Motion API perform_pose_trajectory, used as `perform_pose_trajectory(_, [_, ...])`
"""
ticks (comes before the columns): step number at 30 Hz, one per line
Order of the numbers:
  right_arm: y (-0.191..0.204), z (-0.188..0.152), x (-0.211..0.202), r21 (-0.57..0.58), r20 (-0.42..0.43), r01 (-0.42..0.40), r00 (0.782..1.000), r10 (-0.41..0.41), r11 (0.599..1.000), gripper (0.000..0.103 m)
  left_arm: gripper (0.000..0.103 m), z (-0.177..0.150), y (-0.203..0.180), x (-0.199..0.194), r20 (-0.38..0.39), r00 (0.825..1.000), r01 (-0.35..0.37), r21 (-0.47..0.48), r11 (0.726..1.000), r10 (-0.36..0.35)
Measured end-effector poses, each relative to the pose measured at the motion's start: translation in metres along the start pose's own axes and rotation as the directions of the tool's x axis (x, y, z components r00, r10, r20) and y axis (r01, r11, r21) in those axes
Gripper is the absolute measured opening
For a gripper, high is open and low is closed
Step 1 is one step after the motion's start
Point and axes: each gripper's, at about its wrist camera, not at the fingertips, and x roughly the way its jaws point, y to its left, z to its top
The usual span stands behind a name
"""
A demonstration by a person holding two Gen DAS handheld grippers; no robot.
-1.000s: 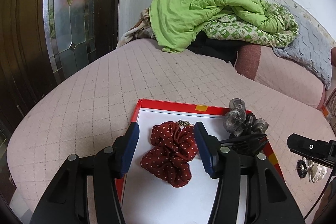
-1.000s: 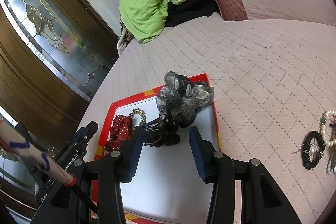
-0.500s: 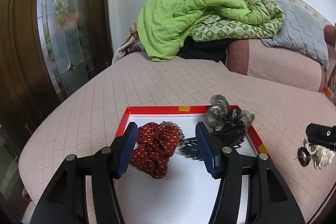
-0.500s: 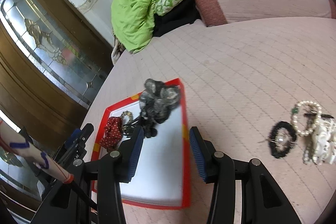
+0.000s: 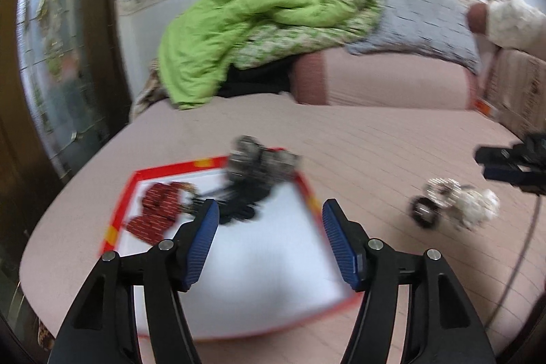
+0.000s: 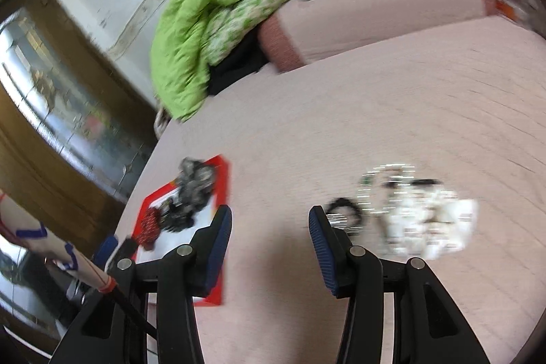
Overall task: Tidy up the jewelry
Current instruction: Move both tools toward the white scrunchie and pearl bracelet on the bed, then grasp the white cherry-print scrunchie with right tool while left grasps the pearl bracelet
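Note:
A red-rimmed white tray [image 5: 309, 190] [image 6: 222, 166] lies on the pink quilted bed. In it sit a red dotted scrunchie [image 5: 155, 210] [image 6: 148, 222], a grey scrunchie [image 5: 259, 159] [image 6: 198, 176] and a black hair claw [image 5: 239, 210] [image 6: 177, 220]. My left gripper [image 5: 267, 210] hovers over the tray's right half, its jaws opening with nothing between them. To the right of the tray lies a blurred pile of loose jewelry: a black beaded band [image 5: 423, 210] [image 6: 343, 210], a pearl bracelet [image 6: 385, 183] and white pieces [image 5: 477, 205] [image 6: 436, 227]. My right gripper [image 6: 269, 217] is open and empty over bare bedding, left of that pile.
A green quilt [image 5: 239, 33] [image 6: 204, 19] and a grey pillow [image 5: 426, 16] are heaped at the bed's far end by the wall. A wooden door with leaded glass [image 5: 51, 57] [image 6: 51, 111] stands left. A sleeve [image 6: 30, 234] shows at the right wrist view's left edge.
Both grippers have swept right, away from the scrunchies and toward the loose pile. The left jaws stand wider than before. The tray's contents lie where they were.

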Motion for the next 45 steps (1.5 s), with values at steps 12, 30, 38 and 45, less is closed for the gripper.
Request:
perform_pose_trajectory(12, [-0.116, -0.002, -0.034, 0.192, 0.026, 0.084, 0.996, -0.090, 0.978, 0.052, 0.063, -0.017, -0.094, 0.007, -0.175, 0.946, 0.277, -0.008, 0.961, -0.274])
perform_pose_trajectory(30, [-0.103, 0.007, 0.001, 0.099, -0.017, 0.067, 0.998, -0.066, 0.993, 0.011, 0.063, -0.007, -0.129, 0.039, -0.271, 0.913, 0.314, -0.003, 0.949, -0.303])
perform_pose_trajectory(38, [-0.124, 0.019, -0.083, 0.122, 0.265, 0.069, 0.959, -0.099, 0.990, 0.011, 0.063, 0.028, -0.153, 0.092, -0.342, 0.866, 0.373, -0.041, 0.927, -0.364])
perform_pose_trajectory(45, [-0.136, 0.019, -0.082, 0.158, 0.229, 0.040, 0.970, -0.076, 0.987, 0.011, 0.049, 0.047, -0.190, 0.156, -0.437, 0.829, 0.377, -0.026, 0.926, -0.349])
